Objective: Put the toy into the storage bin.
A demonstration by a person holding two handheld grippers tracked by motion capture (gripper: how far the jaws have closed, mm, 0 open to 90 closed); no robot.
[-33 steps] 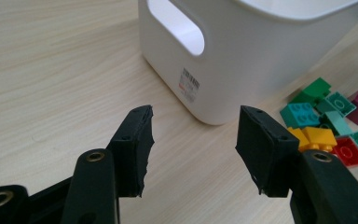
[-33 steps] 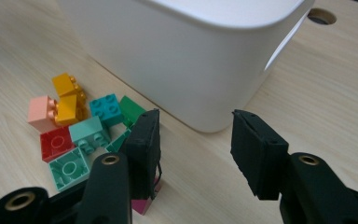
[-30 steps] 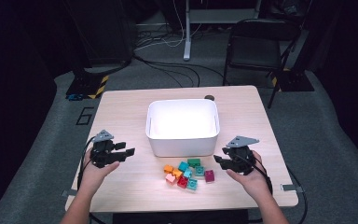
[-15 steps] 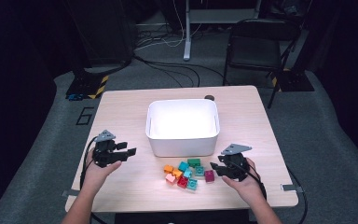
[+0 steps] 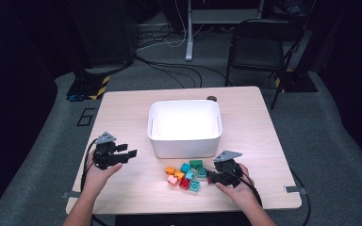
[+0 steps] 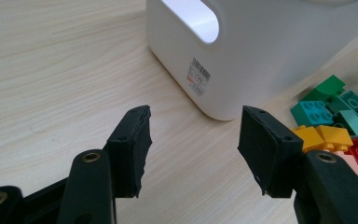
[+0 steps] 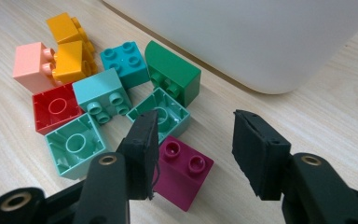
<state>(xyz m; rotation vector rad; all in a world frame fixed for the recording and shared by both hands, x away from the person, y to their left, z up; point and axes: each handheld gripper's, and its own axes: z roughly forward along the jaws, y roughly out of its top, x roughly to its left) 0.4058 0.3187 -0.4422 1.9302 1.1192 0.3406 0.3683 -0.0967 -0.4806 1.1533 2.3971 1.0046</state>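
Observation:
A white bin (image 5: 184, 127) stands mid-table, with a pile of toy bricks (image 5: 185, 175) in front of it. My right gripper (image 5: 209, 175) is low at the pile's right edge. Its jaws (image 7: 193, 123) have just been opening and stand open. A magenta brick (image 7: 186, 175) lies on the table between them, partly behind the left pad and clear of the right one. Beyond it lie an upturned green brick (image 7: 165, 114), a dark green brick (image 7: 175, 74), a red one (image 7: 56, 107) and orange ones (image 7: 70, 56). My left gripper (image 5: 128, 150) (image 6: 196, 121) hovers open and empty, left of the bin (image 6: 261, 56).
The wooden table (image 5: 122, 108) has bare room on its left half and along its right side. A small dark round object (image 5: 211, 98) sits behind the bin. A black chair (image 5: 259, 47) and floor cables lie beyond the table's far edge.
My right gripper has come down and leftward to the right edge of the brick pile. The left gripper has stayed where it was.

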